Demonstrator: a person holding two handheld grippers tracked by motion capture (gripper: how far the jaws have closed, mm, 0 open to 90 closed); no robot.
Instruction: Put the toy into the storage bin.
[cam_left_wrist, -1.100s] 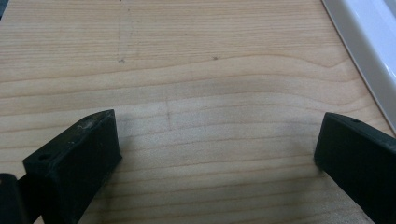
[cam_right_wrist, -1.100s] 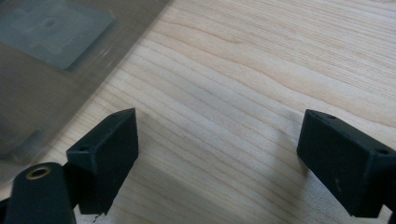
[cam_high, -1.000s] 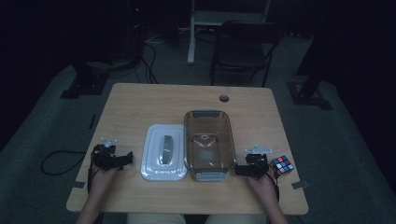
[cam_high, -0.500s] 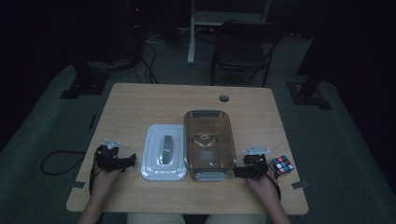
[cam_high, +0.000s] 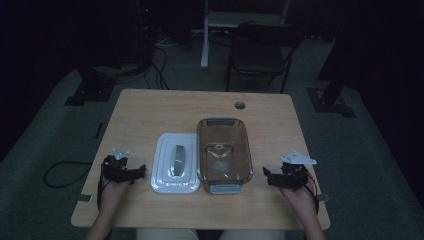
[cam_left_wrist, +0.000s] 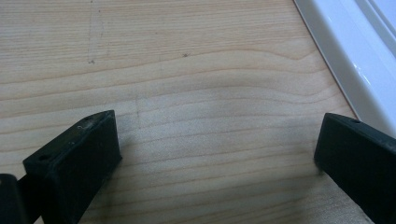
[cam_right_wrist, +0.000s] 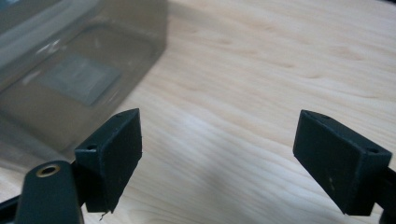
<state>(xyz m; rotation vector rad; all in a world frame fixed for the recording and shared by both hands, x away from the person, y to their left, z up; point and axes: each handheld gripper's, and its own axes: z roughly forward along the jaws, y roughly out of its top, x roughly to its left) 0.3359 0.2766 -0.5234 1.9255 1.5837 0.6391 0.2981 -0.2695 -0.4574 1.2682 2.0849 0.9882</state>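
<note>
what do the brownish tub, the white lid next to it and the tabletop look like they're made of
The tub looks like smoke-tinted clear plastic: the table grain and a label on its bottom show through its walls. The lid seems to be glossy white plastic with moulded stepped edges and bright glints along its rim; its grey centre grip's material is unclear. The table shows pale wood grain with a matt finish, possibly laminate rather than solid wood.

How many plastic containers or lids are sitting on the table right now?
2. A clear brownish container stands right of the table's centre, and a white lid lies flat directly to its left, between it and the left gripper.
</note>
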